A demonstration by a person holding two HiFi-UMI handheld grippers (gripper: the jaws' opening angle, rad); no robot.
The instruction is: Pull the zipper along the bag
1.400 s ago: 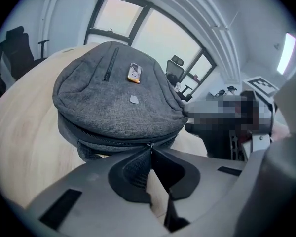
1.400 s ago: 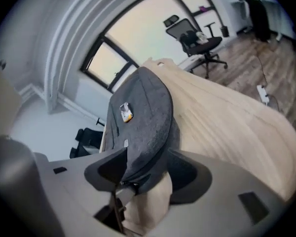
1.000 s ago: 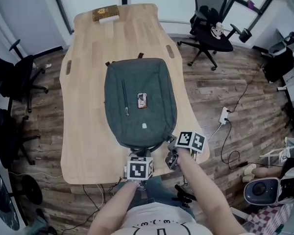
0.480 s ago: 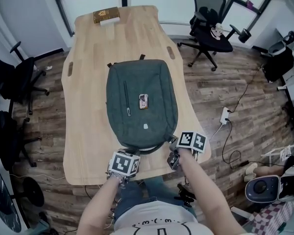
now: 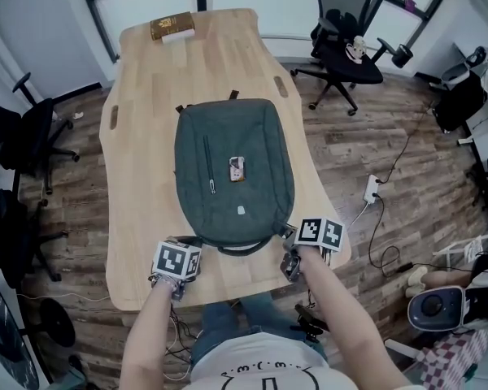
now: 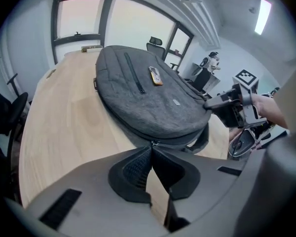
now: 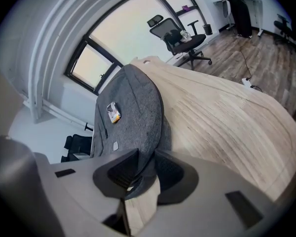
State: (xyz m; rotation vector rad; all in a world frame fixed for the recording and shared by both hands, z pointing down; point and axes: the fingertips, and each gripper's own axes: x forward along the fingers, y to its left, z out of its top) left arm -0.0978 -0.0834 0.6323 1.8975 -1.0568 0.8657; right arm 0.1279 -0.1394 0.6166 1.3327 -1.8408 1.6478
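Observation:
A dark grey backpack (image 5: pixel 232 169) lies flat on the wooden table (image 5: pixel 138 177), an orange tag (image 5: pixel 237 167) on its front. My left gripper (image 5: pixel 171 244) is at the bag's near left corner, shut on the small metal zipper pull (image 6: pixel 152 143) at the seam. In the left gripper view the bag (image 6: pixel 153 93) rises just past the closed fingertips. My right gripper (image 5: pixel 287 239) is clamped on the bag's near right corner; grey fabric (image 7: pixel 140 152) fills the gap between its pads. The carry strap (image 5: pixel 246 249) curves along the near edge between both grippers.
A brown box (image 5: pixel 172 24) sits at the table's far end. Office chairs stand at the far right (image 5: pixel 346 43) and the left (image 5: pixel 24 132). A power strip (image 5: pixel 371 191) and cables lie on the floor to the right. The table's near edge is just under both grippers.
My left gripper has slid leftward along the bag's near edge, from below the bag's middle to its left corner, staying shut. The right gripper has kept its place on the bag.

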